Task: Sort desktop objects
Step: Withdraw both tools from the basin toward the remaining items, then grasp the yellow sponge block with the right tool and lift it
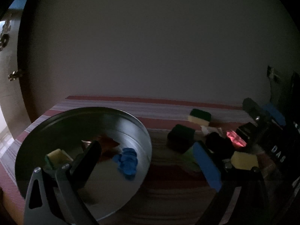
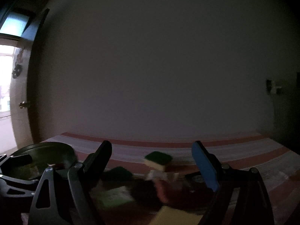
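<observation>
Sponges everywhere on this striped cloth (image 1: 168, 168), and it's really dim so some of it is hard to make out. The big round metal tray (image 1: 142, 129) sits on the left side of the cloth, and inside it there's a blue crumpled thing (image 1: 127, 161), a small yellow sponge piece (image 1: 56, 155) and a reddish-brown scrap (image 1: 107, 142).

Left gripper (image 1: 148, 150) hangs over the tray's right edge with its fingers spread wide and nothing between them. One finger is black, the other has a blue pad.

Right of the tray is the clutter: a dark green block (image 1: 181, 137), a green-and-yellow sponge (image 1: 199, 117) farther back near the wall, something glowing pink-red (image 1: 235, 137), and another yellow sponge (image 1: 243, 160) up close. The right gripper (image 2: 151, 159) is parked over that pile, its jaws also wide apart and holding nothing. From its camera the pile is blurred: a pale green piece (image 2: 114, 196), a reddish object (image 2: 168, 185) and a yellow sponge at the bottom edge. The green-and-yellow sponge sits straight ahead between its fingers but farther off, not touching.
</observation>
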Demonstrator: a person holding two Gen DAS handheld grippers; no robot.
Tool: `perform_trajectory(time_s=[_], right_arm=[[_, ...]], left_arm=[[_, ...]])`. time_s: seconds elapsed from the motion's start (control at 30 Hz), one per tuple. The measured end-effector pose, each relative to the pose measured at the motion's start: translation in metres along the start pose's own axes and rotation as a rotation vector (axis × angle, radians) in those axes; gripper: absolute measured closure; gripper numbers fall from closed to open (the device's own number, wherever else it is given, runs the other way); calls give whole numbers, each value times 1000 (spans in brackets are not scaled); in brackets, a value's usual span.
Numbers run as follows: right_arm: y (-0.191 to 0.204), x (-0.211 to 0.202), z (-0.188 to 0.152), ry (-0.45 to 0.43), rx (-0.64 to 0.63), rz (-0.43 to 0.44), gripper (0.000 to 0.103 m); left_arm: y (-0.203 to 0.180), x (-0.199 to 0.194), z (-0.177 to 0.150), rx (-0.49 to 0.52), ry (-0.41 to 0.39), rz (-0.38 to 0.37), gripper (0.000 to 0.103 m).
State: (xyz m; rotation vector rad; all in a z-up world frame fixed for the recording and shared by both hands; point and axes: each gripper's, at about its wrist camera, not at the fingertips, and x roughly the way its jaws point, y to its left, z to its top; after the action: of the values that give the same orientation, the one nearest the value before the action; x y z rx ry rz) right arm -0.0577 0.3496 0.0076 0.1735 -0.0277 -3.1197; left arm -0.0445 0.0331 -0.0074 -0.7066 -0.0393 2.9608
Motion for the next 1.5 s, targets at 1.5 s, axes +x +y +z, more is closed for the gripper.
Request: perform_trajectory(time_s=[1.5], right_arm=[[-54,55,-60,706,-36,416,14]], left_arm=[[-67,30,-14,162,223,-181,3]])
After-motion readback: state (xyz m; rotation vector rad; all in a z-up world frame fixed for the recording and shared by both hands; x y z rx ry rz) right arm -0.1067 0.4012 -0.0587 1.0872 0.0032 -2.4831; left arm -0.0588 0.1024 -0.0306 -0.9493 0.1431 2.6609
